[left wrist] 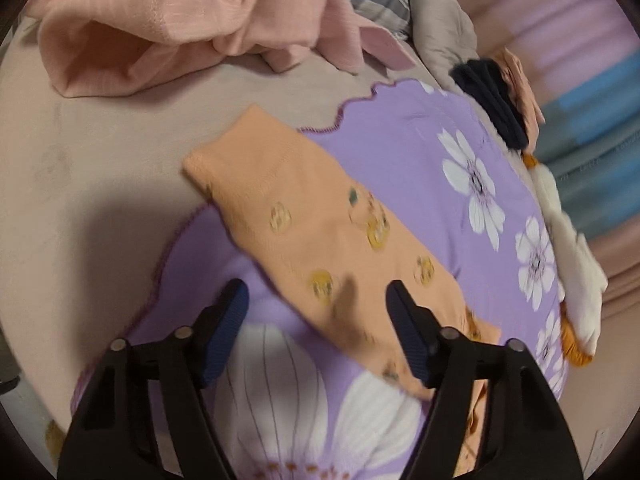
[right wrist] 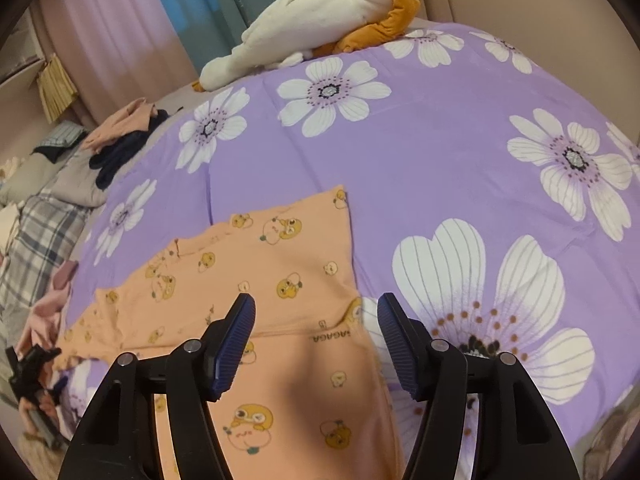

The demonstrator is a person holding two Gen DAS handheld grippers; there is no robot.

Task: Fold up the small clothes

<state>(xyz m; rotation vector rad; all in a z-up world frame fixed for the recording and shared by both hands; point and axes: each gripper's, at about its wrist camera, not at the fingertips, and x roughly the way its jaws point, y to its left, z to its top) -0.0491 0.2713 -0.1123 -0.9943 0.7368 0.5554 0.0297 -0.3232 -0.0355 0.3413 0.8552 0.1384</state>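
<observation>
Garment: orange garment (right wrist: 256, 272), peach-orange knit printed with small yellow cartoon faces; a line of dark lettering shows near a seam in the right wrist view; a stitched hem runs across one end in the left wrist view (left wrist: 304, 216).
Garment position: lying flat on the purple floral quilt (right wrist: 440, 168), one folded end reaching past the quilt's scalloped edge onto the beige sheet (left wrist: 80, 152).
Left gripper (left wrist: 316, 304): jaws spread wide, nothing between them, poised over the garment's near part.
Right gripper (right wrist: 316, 316): jaws spread wide, nothing held, over the garment's edge beside a large white flower print.
Other cloth: pink garment (left wrist: 168, 20) heaped on the sheet; dark navy item (right wrist: 120, 156) on a far pile.
Plush toy (right wrist: 312, 28): white and orange, at the quilt's far edge.
Containers: none visible.
</observation>
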